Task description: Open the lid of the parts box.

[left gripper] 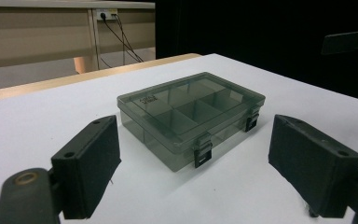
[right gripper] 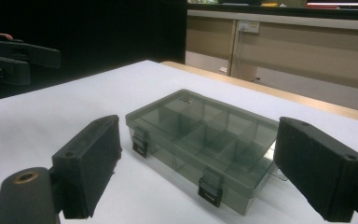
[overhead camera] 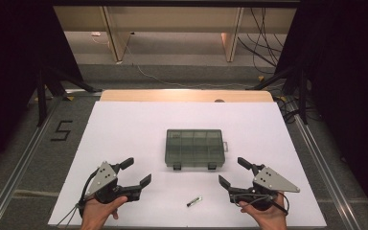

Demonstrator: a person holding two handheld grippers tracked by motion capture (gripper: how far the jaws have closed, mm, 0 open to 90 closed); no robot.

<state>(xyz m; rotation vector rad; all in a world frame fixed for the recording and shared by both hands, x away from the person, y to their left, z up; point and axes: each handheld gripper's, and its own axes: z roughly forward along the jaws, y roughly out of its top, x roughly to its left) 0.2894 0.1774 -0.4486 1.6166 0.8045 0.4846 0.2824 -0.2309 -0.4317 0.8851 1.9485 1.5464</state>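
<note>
A smoky see-through compartment box (overhead camera: 194, 147) lies shut at the middle of the white tabletop (overhead camera: 124, 124), its two black latches facing me. Through the lid its compartments look empty. A small dark stick-like item (overhead camera: 194, 201) lies near the front edge, between my hands. My left gripper (overhead camera: 138, 171) rests front left of the box, open with nothing between its jaws. My right gripper (overhead camera: 232, 171) rests front right, also open and empty. The left gripper view looks past the left gripper (left gripper: 196, 161) at the box (left gripper: 191, 109). The right gripper view looks past the right gripper (right gripper: 196, 163) at the box (right gripper: 205, 135).
A wooden strip (overhead camera: 187, 96) borders the table's far edge. A black "5" mark (overhead camera: 61, 130) is on the floor at the left. Dark stand legs (overhead camera: 43, 96) flank both sides, and desks with trailing cables (overhead camera: 263, 43) stand behind.
</note>
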